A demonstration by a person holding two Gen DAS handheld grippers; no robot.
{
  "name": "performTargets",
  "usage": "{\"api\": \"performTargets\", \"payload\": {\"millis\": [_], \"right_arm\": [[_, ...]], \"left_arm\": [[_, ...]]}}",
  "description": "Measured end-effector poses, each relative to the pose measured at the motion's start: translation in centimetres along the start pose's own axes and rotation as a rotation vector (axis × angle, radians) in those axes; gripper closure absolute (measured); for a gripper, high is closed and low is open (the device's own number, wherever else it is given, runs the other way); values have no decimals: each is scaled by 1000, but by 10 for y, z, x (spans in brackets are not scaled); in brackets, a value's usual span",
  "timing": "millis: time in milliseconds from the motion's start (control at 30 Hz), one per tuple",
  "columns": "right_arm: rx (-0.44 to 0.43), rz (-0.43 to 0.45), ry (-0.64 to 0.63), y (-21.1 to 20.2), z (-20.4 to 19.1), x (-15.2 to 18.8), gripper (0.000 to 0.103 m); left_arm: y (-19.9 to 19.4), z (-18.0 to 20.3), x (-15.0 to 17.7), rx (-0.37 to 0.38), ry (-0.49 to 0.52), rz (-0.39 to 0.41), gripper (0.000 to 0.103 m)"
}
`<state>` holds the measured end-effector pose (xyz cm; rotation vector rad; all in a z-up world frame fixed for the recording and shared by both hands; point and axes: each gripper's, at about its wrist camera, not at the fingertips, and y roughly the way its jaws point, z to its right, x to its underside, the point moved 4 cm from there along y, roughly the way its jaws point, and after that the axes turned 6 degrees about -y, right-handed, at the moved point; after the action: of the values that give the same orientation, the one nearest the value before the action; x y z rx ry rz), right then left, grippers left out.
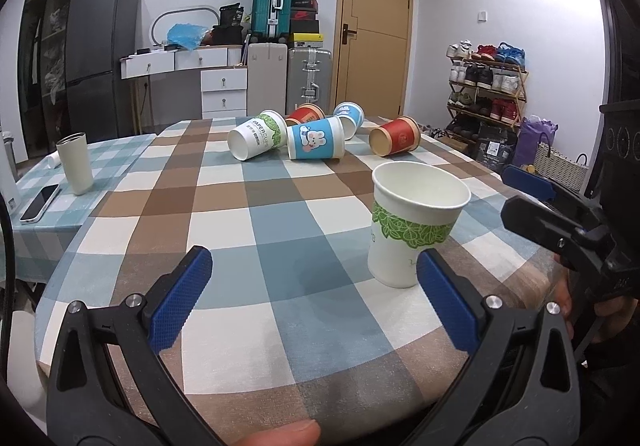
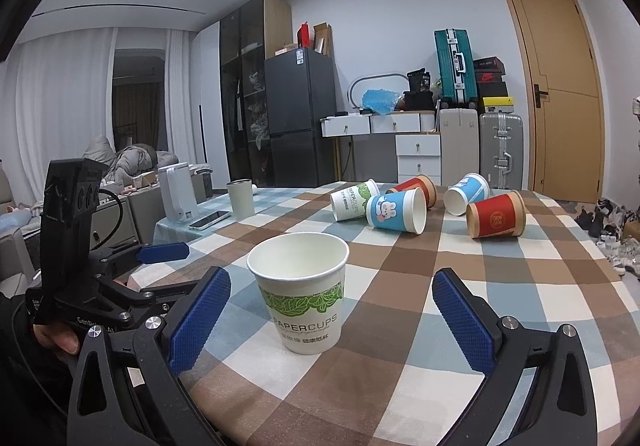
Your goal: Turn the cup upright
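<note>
A white paper cup with a green leaf band stands upright on the checked tablecloth, near the front. My left gripper is open and empty, with the cup just beyond its right finger. My right gripper is open and empty, and the cup stands just ahead, between its fingers and nearer the left one. Several cups lie on their sides farther back: a green-leaf one, a blue rabbit one, a red one, another blue one and another red one.
A white tumbler and a phone sit on the table's left side. A white kettle stands behind them. The right gripper shows at the right of the left wrist view. The table's front edge is close.
</note>
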<state>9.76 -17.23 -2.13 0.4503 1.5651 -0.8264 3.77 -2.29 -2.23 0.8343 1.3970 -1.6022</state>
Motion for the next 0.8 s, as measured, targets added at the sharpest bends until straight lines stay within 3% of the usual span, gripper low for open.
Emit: {"api": "performTargets", "payload": {"millis": [800], "right_arm": [[1,-7,-26,0,-6,3,0]], "left_arm": [[6,-7,-1,-11,-11,21,1]]}}
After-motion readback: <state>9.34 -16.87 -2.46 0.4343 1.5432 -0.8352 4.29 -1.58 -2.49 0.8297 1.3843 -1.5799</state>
